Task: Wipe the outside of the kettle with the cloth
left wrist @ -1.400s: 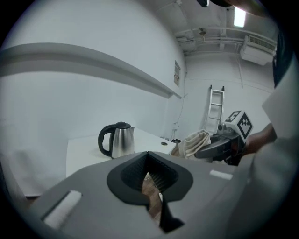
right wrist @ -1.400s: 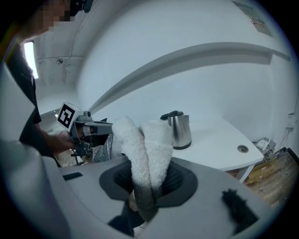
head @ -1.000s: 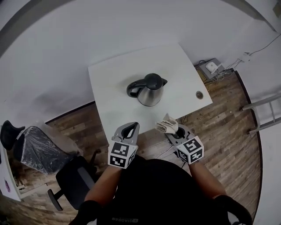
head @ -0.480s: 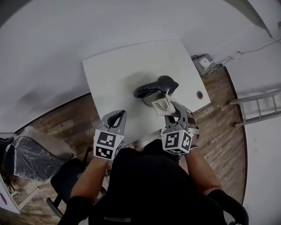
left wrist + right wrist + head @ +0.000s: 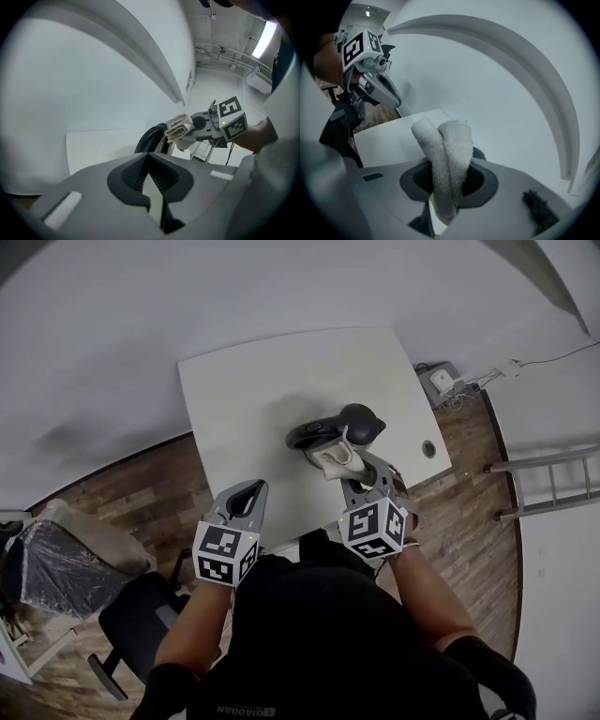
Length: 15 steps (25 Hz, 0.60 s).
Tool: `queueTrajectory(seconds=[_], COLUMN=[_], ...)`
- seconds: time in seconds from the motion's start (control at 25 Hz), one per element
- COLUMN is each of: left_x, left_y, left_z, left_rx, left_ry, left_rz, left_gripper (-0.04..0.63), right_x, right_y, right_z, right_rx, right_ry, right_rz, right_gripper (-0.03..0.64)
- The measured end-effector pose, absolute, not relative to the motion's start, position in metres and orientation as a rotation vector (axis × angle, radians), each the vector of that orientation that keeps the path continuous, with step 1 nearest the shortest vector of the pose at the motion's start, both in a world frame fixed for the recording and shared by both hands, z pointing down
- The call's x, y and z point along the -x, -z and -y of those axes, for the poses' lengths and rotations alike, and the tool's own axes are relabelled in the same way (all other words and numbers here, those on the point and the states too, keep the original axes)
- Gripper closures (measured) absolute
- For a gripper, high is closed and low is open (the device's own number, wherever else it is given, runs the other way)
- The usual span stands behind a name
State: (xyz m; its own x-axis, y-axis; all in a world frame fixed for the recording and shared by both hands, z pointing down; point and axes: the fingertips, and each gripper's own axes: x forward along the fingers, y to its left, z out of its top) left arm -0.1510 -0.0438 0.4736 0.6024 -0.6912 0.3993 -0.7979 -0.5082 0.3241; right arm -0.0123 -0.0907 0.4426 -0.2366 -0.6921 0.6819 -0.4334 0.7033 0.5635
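Observation:
A steel kettle with a black lid and handle stands near the front right of the white table. My right gripper is shut on a folded off-white cloth, which lies against the kettle's near side. In the right gripper view the cloth sticks up between the jaws and hides most of the kettle. My left gripper hovers shut and empty over the table's front edge, left of the kettle. The left gripper view shows its jaws closed, with the kettle and the cloth ahead.
A round cable hole sits at the table's right front corner. On the wooden floor, a plastic-covered chair and a black office chair stand at the left. A ladder and a power box are at the right.
My right gripper carried the cloth forward from the table's front edge up to the kettle's side. The left gripper stayed at the front edge.

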Motion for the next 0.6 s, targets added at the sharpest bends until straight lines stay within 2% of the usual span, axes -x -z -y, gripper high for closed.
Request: queueTrajectory(seconds=[0.6], left_x=[0.17], left_y=[-0.497], left_z=[0.024], left_rx=[-2.265], left_ry=[-0.33], left_rz=[1.226], left_gripper=[0.588], right_x=[0.03], right_y=[-0.56], right_z=[0.077], right_rx=[-0.637], right_ry=[0.274], right_rz=[1.78], right_gripper=[0.516])
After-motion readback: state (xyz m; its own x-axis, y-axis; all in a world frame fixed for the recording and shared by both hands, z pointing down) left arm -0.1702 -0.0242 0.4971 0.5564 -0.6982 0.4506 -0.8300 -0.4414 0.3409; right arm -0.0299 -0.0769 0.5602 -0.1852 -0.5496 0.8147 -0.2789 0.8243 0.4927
